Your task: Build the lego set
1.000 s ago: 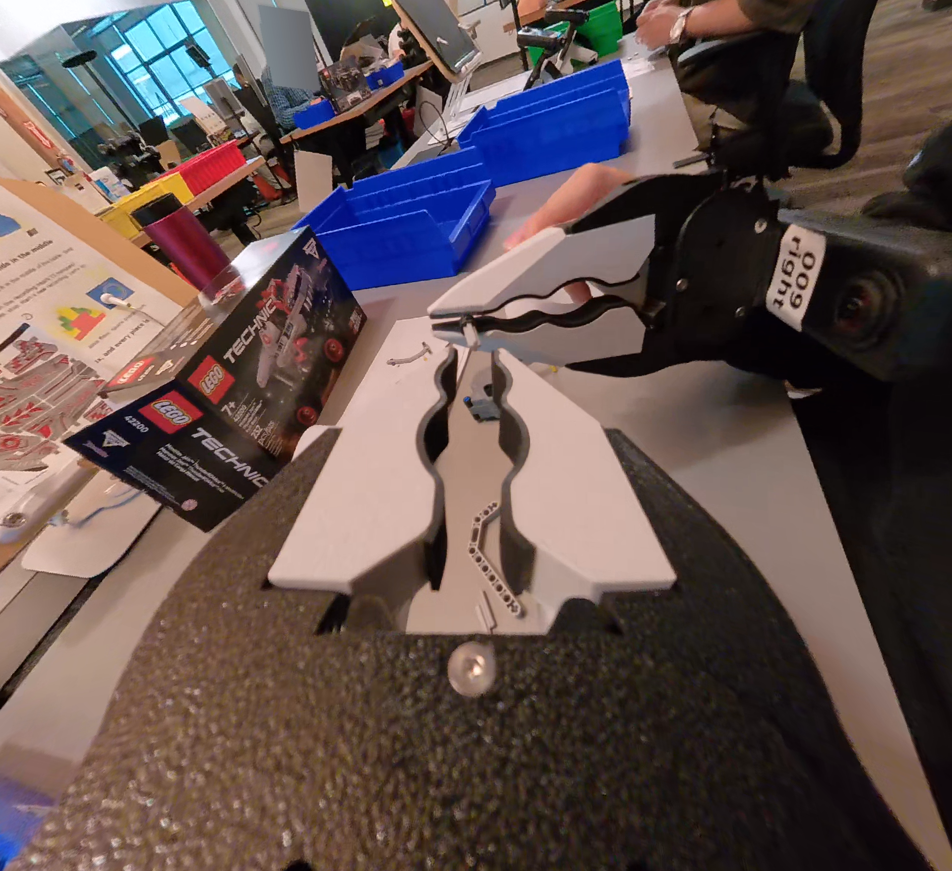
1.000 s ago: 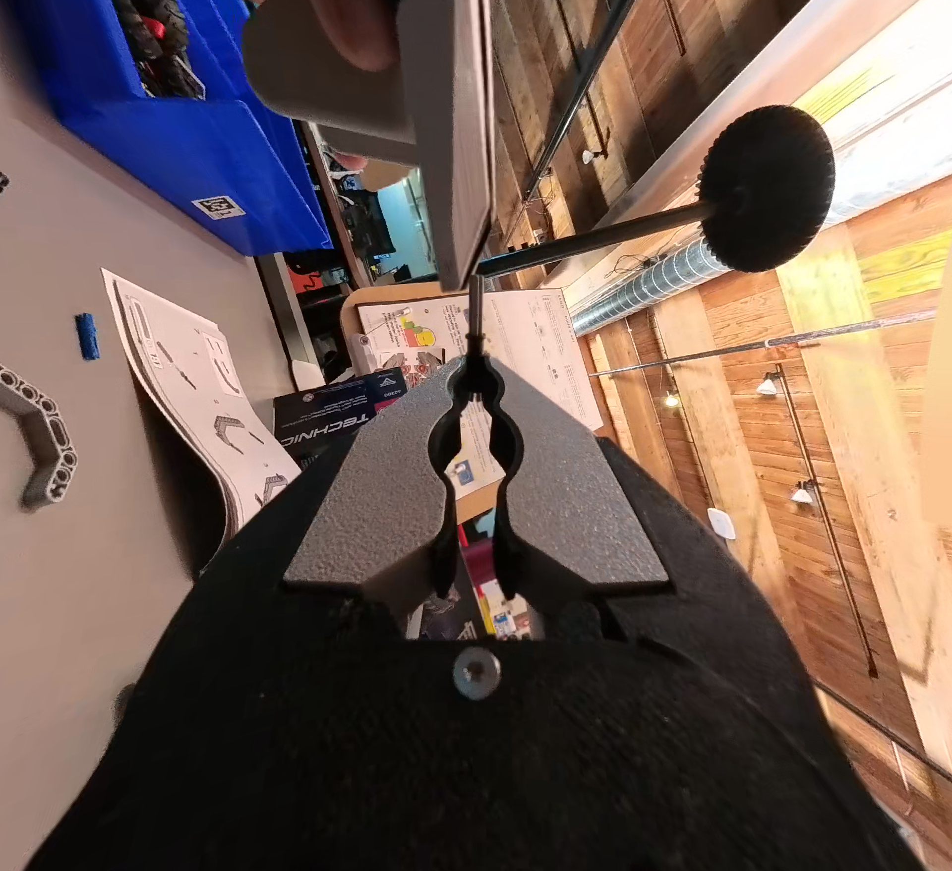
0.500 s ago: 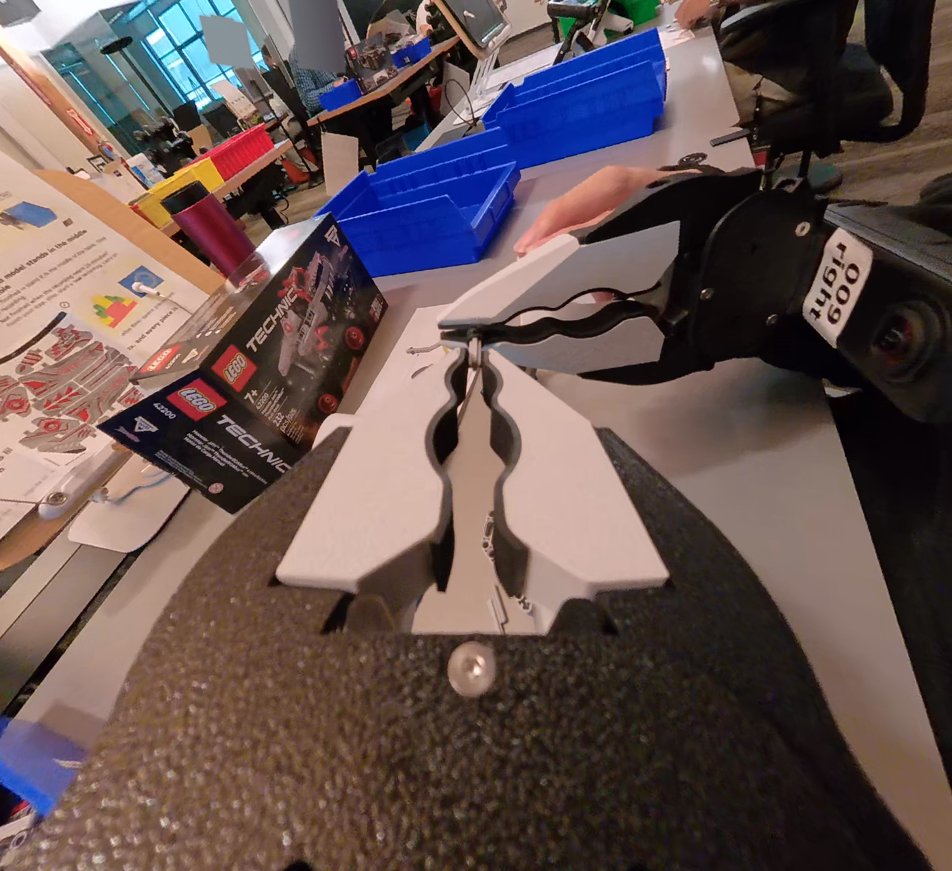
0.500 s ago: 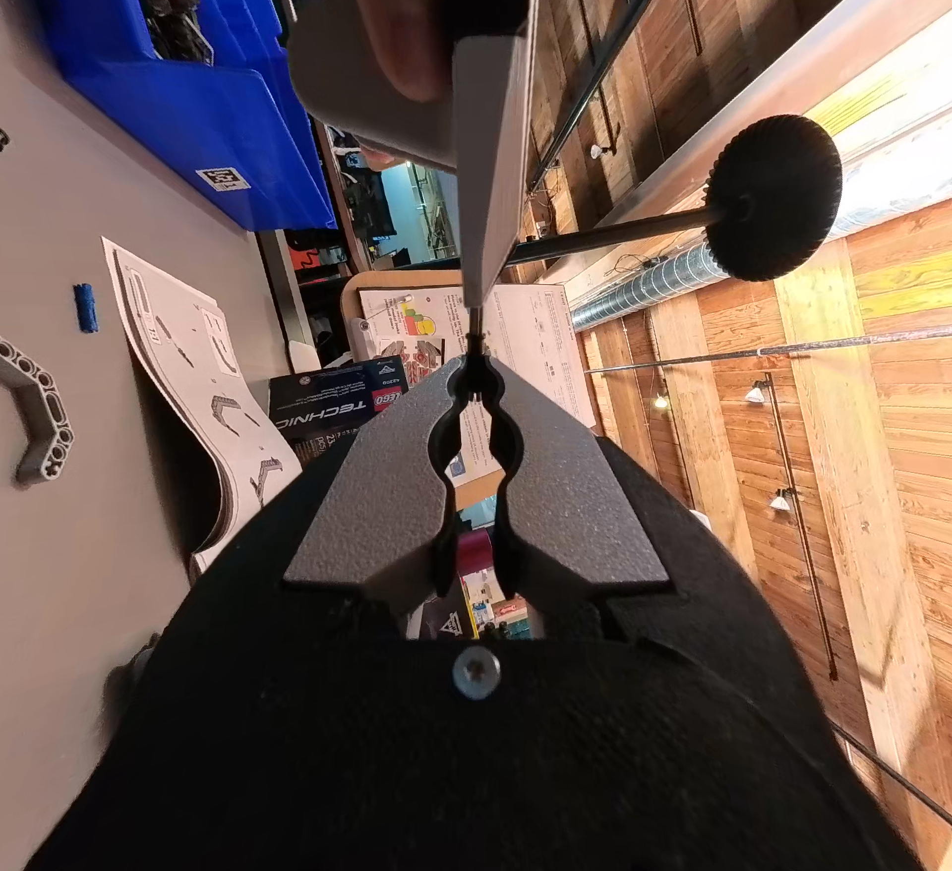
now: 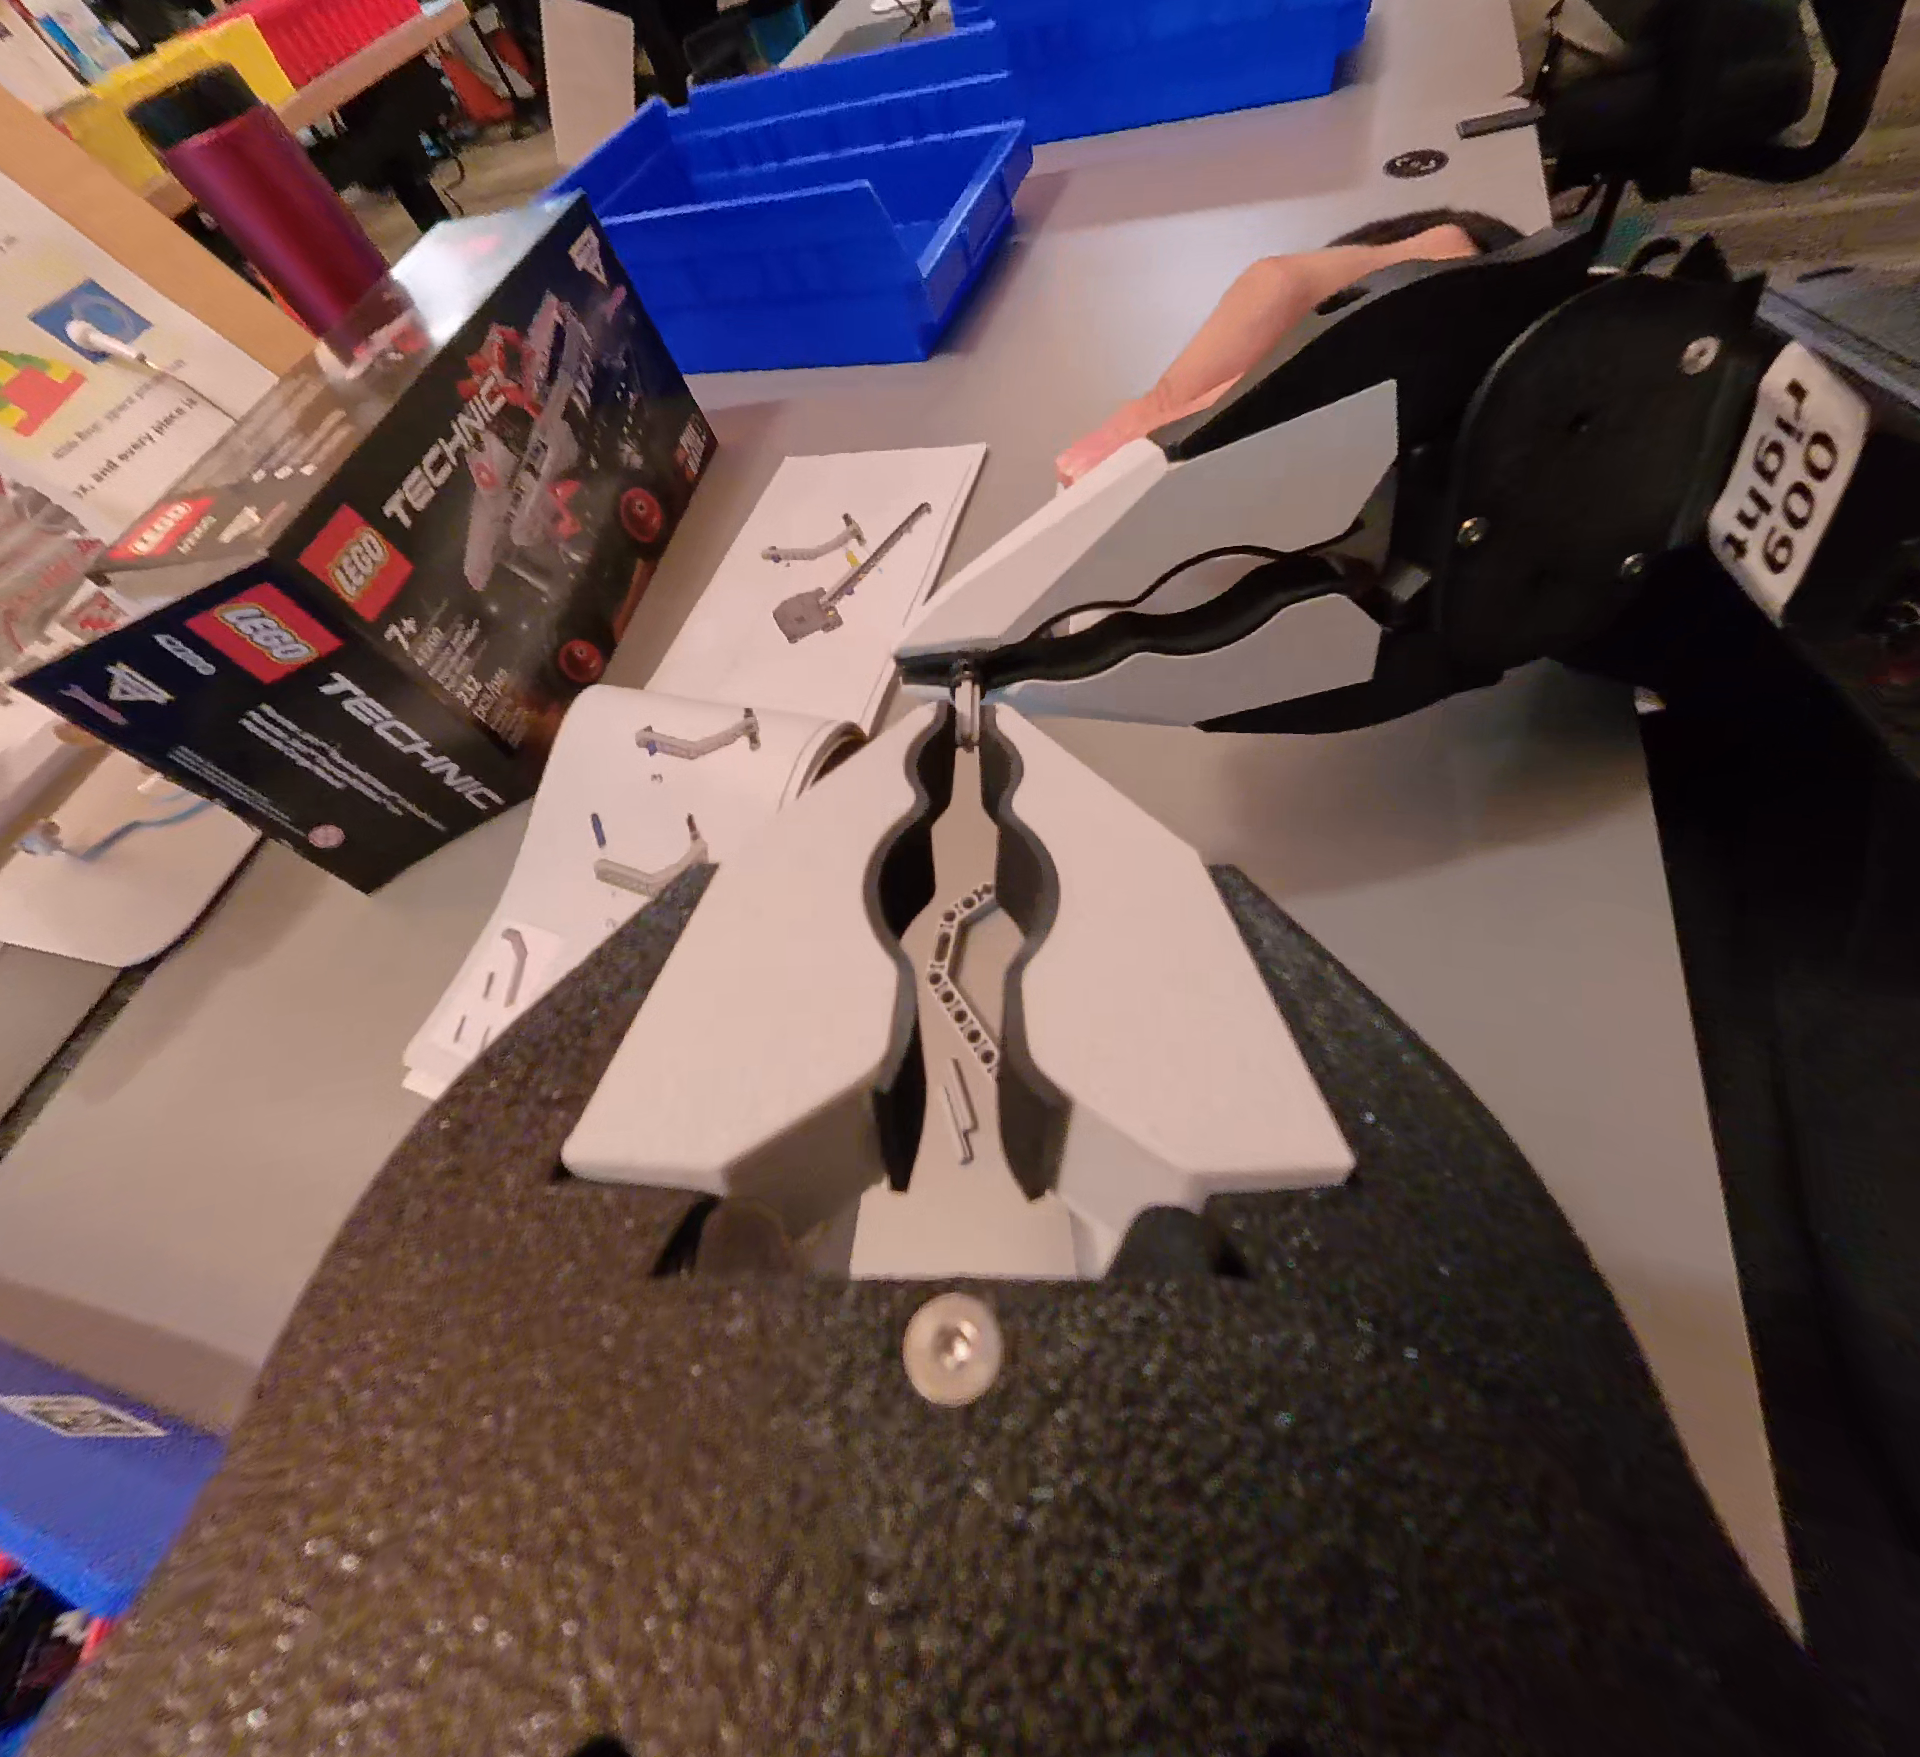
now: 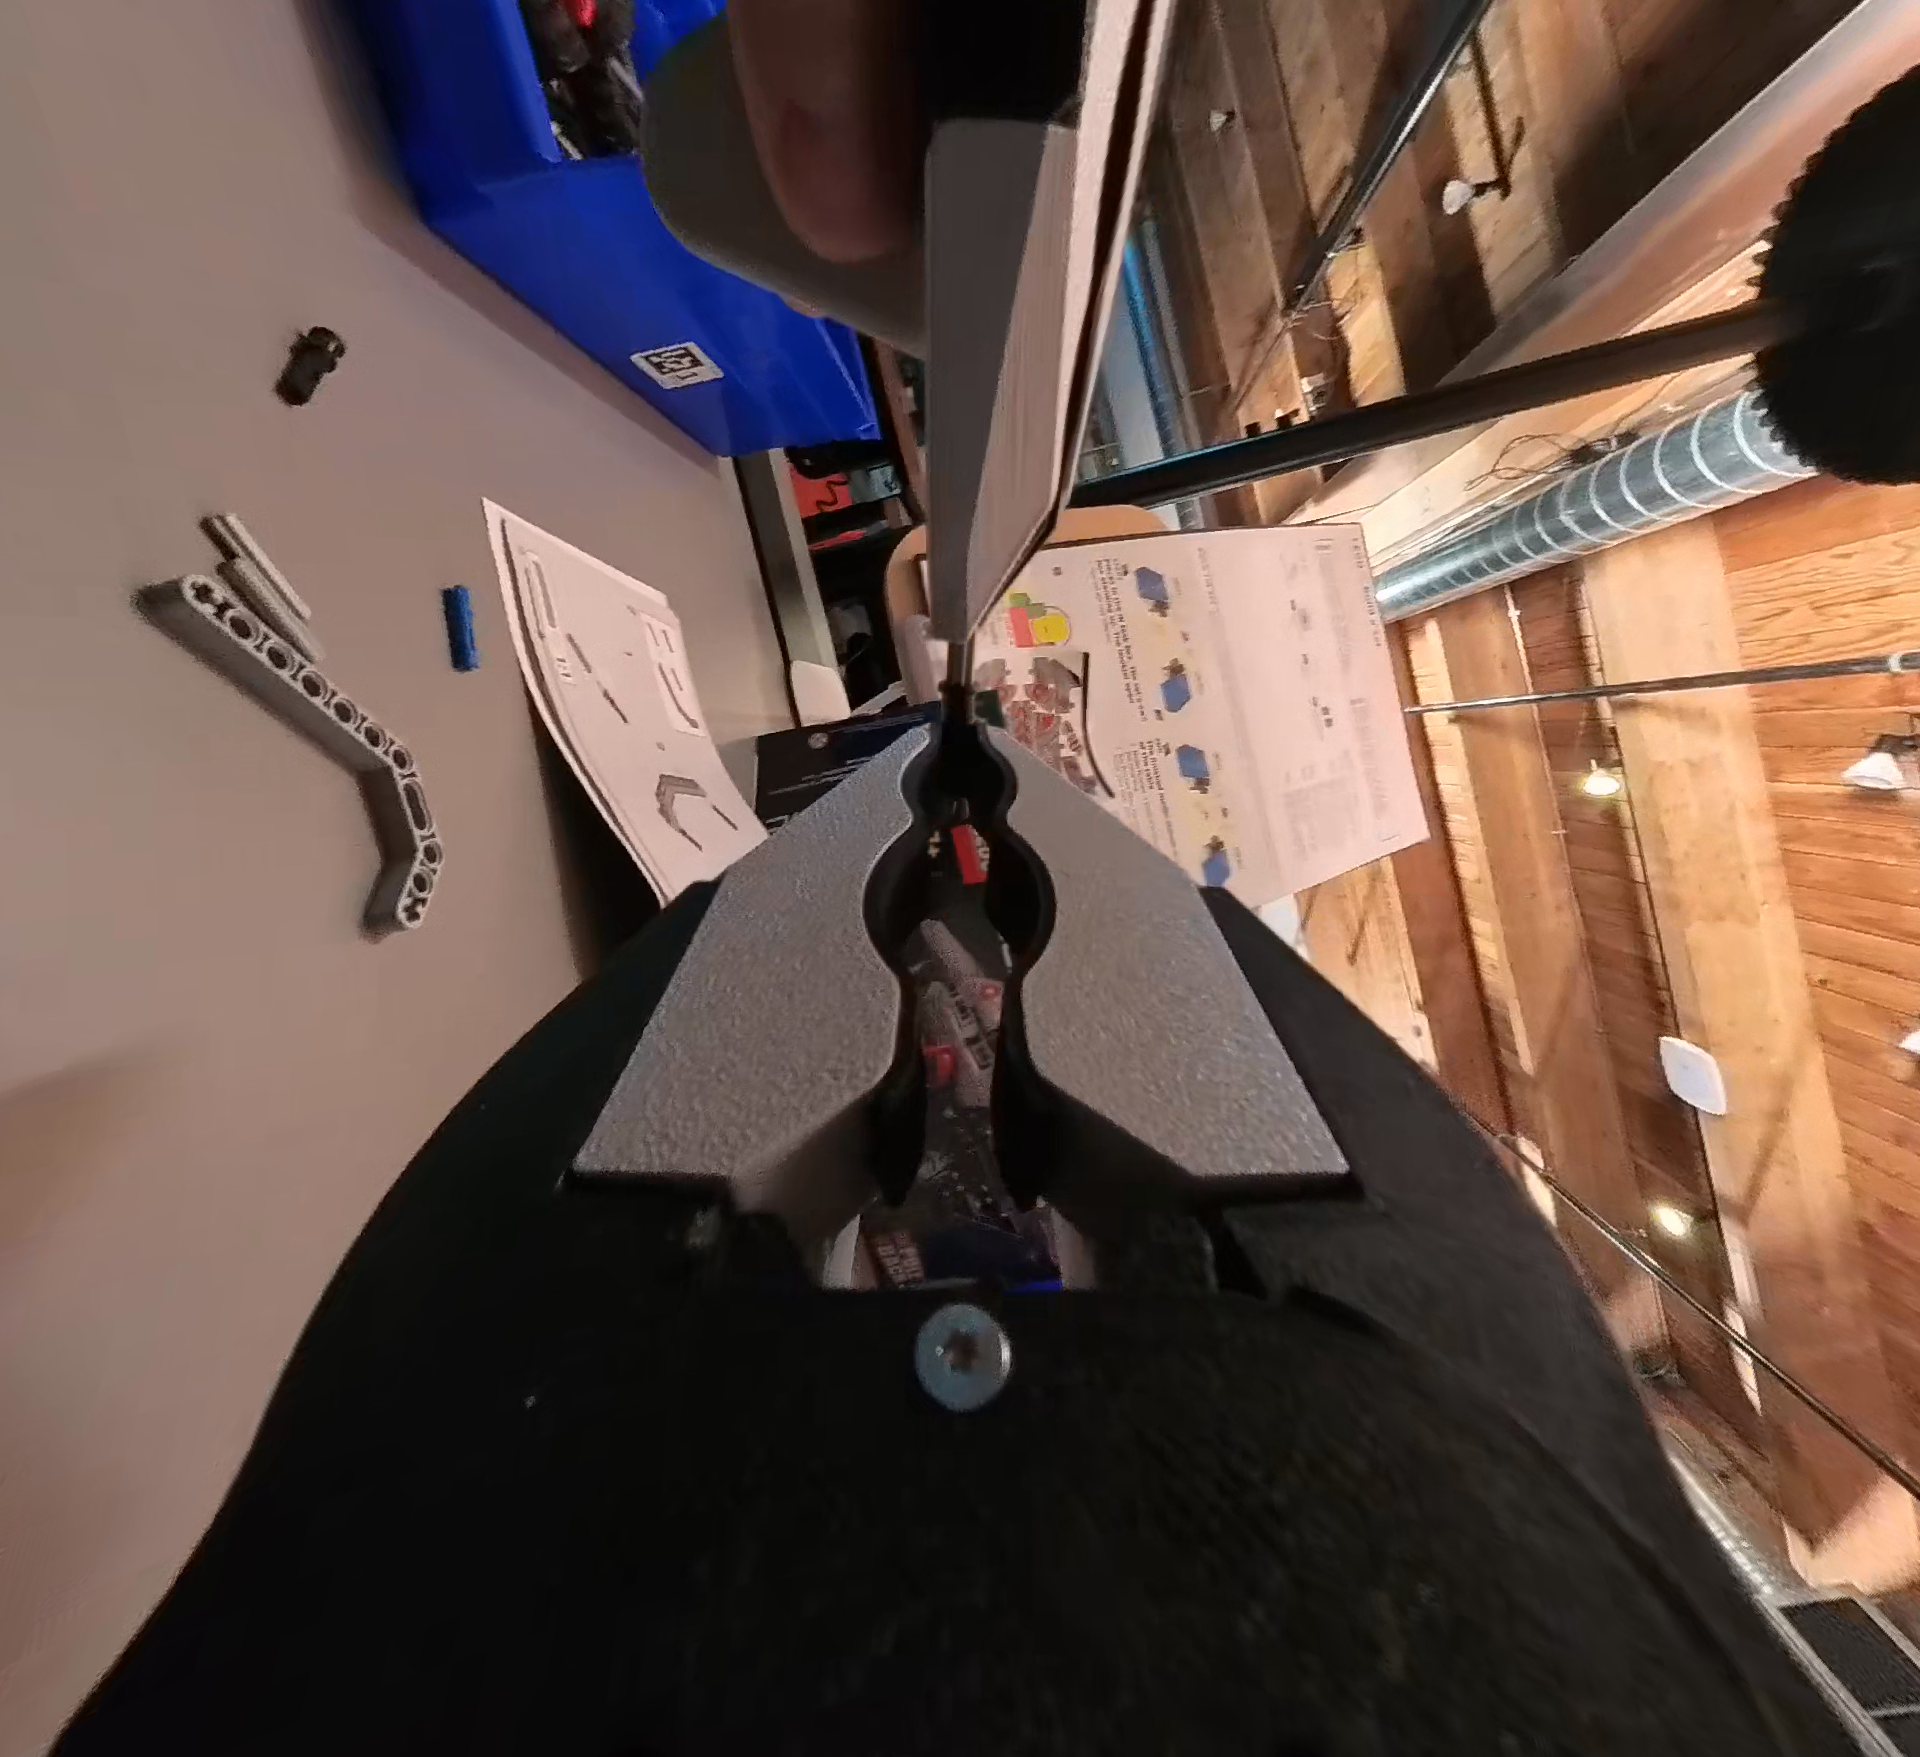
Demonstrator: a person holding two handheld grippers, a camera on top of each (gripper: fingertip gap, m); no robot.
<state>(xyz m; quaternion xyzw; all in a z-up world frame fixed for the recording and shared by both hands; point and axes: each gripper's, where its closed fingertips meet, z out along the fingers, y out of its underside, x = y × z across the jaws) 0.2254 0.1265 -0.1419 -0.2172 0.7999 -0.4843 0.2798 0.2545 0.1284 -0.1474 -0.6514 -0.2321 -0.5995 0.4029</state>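
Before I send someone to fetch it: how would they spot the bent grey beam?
Start at the open instruction booklet on the grey table. Beside it lies a small blue peg, and past that the bent grey beam, the only long, holed, angled piece there.

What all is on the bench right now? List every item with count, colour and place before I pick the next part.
Small pin: one, dark grey, pinched between both gripper tips above the table.
Bent beam: one, grey, flat on the table.
Short axles: two, grey, beside the beam's end.
Peg: one, blue, between beam and booklet.
Connector: one, black, near the closest bin.
Instruction booklet: one, white, open, beside the box.
Set box: one, black, left of the booklet.
Bins: several, blue, along the table's far side.
Tumbler: one, maroon, behind the box.
Table: grey.
Left gripper: shut on the pin.
Right gripper: shut on the pin.
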